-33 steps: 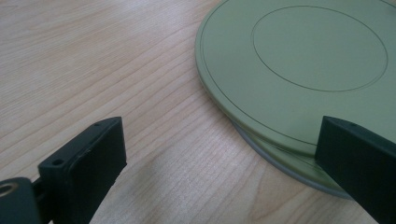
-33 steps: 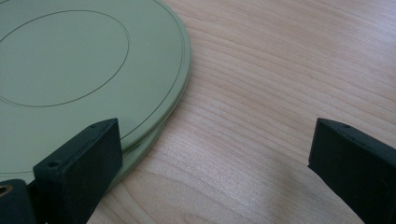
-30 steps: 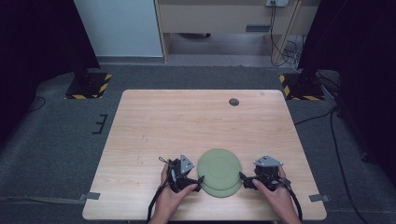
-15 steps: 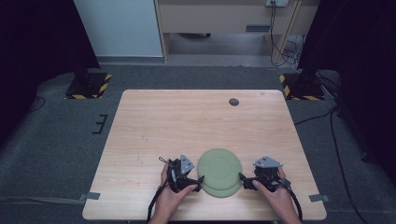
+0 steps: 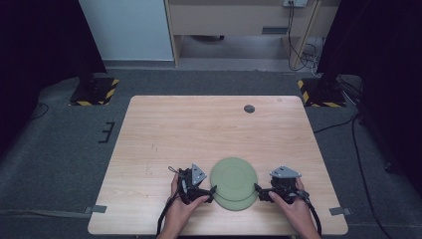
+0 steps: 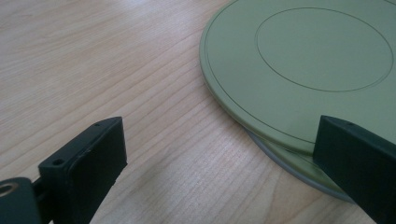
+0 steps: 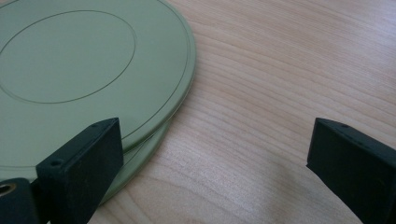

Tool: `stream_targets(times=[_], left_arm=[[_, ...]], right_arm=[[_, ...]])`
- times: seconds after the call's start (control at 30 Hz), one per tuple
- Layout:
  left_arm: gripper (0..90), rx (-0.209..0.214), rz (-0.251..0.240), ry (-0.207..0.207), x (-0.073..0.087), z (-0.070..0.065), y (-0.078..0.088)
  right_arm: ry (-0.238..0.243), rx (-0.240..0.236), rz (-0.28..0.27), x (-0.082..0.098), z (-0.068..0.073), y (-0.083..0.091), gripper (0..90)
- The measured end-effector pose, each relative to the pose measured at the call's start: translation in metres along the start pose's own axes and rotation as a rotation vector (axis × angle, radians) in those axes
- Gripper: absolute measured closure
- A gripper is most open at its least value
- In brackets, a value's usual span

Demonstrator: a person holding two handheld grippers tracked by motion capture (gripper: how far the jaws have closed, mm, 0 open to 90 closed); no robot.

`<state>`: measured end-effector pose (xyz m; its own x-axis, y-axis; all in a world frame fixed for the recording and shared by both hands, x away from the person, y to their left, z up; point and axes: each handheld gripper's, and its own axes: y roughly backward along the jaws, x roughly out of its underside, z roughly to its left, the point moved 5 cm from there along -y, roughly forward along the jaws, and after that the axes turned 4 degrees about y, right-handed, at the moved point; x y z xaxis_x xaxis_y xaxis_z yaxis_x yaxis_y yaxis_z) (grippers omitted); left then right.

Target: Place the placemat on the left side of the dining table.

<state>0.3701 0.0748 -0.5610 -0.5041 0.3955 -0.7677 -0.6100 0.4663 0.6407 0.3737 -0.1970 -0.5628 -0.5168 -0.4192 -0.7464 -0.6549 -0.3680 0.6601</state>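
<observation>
At near table edge (image 5: 149,219), both grippers, left (image 5: 208,191) and right (image 5: 260,190), gaping empty beside stacked green plates (image 5: 234,177); next, probably closing on top rim.

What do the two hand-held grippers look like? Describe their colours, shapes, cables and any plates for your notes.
The left gripper and right gripper are compact black devices. Each carries a grey three-cornered plate on top and trails a black cable back past the person's forearm. In the gripper views, each has two black, blocky jaws with flat faces and small holes near the tips. No sleeves are visible.
</observation>
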Motion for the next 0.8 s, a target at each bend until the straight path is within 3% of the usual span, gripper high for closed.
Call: stream_targets(times=[0.3, 0.53, 0.8], left_arm=[[0.0, 0.007, 0.004, 0.01, 0.0004, 0.0006, -0.002], [0.0, 0.0, 0.002, 0.003, -0.0002, 0.0, -0.0021], [2.0, 0.027, 0.007, 0.014, 0.0011, -0.0033, -0.0011]], right_arm=[[0.009, -0.018, 0.008, 0.0008, 0.0022, -0.0007, 2.3], [0.002, 0.004, -0.002, -0.0015, 0.0006, -0.0028, 2.5], [0.013, -0.012, -0.001, -0.0003, 0.0017, -0.0004, 3.9]])
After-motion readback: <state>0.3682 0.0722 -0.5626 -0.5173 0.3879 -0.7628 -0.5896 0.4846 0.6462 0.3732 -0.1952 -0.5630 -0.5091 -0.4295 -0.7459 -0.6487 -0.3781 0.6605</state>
